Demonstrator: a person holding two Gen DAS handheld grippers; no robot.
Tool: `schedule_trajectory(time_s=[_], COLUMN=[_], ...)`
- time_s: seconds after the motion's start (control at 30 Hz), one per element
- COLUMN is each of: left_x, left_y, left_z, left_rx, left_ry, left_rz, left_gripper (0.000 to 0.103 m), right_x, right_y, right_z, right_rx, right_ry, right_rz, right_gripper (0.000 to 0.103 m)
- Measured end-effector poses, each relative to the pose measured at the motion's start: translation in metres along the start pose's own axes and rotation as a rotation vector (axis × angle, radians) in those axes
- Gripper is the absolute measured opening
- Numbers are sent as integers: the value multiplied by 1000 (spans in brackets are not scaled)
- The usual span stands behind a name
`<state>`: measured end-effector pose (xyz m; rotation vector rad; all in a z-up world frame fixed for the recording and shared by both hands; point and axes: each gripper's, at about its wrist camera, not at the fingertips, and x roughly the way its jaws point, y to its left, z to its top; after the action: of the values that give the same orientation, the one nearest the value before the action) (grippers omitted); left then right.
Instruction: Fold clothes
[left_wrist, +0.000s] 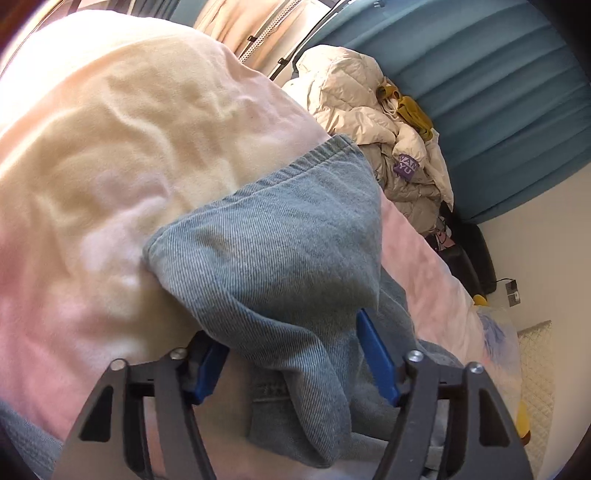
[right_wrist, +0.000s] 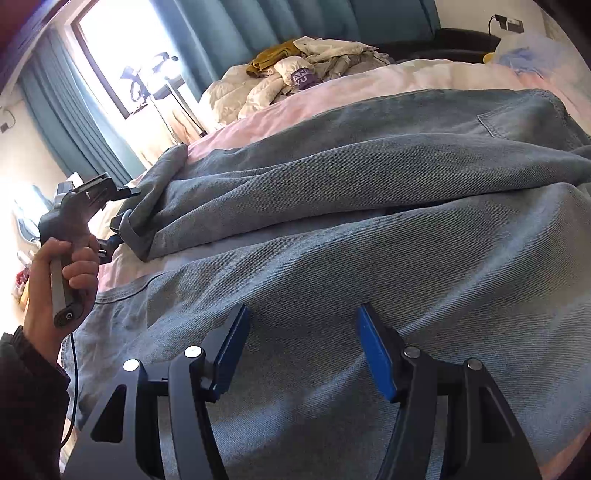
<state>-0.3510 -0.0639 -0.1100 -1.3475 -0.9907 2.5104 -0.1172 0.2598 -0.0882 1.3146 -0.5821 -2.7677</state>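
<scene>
Light blue jeans (right_wrist: 369, 221) lie spread across the bed, one leg crossing over the other. In the left wrist view a jeans leg end (left_wrist: 266, 251) bulges up between the blue pads of my left gripper (left_wrist: 291, 358). Its fingers stand wide apart, and denim drapes over the left pad (left_wrist: 207, 365). From the right wrist view, a hand (right_wrist: 62, 280) holds the left gripper (right_wrist: 110, 240) at that leg's hem. My right gripper (right_wrist: 303, 350) is open just above the nearer leg, with nothing pinched between its pads.
The pink and cream bed cover (left_wrist: 110, 147) lies under the jeans. A heap of cream quilted clothing (right_wrist: 295, 74) with a mustard garment sits by the teal headboard (left_wrist: 480, 92). A bright window (right_wrist: 122, 55) with teal curtains is at the left.
</scene>
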Motion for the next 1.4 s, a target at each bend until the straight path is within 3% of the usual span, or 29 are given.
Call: schedule_trajectory(time_s=[0.07, 0.17, 0.43, 0.53, 0.67, 0.8, 0.9, 0.97, 1.2, 1.33, 1.4], left_x=[4, -10, -109, -139, -135, -113, -115, -123, -170, -188, -192], left_y=[0, -1, -15, 5, 53, 93, 101, 95, 54, 26, 11], left_z=[3, 7, 9, 2, -10, -23, -32, -40, -92, -127, -147], left_rx=[14, 41, 166, 132, 35, -72, -108, -97, 12, 78, 143], left_ry=[-13, -49, -305, -344, -258, -127, -86, -88, -91, -62, -71], left_rz=[-5, -17, 83, 165, 232, 228, 213, 212, 194, 94, 107], left_gripper=[28, 12, 6, 6, 6, 7, 10, 17, 18, 23, 27], right_x=[5, 7, -4, -10, -18, -24, -24, -29, -38, -36, -37], right_y=[1, 3, -3, -5, -7, -11, -13, -16, -35, -48, -46], right_z=[1, 2, 1, 0, 1, 1, 4, 5, 25, 45, 51], right_rx=[-1, -3, 3, 7, 8, 6, 19, 33, 122, 155, 139], right_ry=[4, 5, 24, 25, 15, 6, 2, -12, -49, -45, -50], right_rz=[-9, -19, -3, 11, 20, 34, 44, 54, 103, 119, 108], right_gripper=[61, 61, 61, 61, 61, 61, 61, 61, 61, 61, 61])
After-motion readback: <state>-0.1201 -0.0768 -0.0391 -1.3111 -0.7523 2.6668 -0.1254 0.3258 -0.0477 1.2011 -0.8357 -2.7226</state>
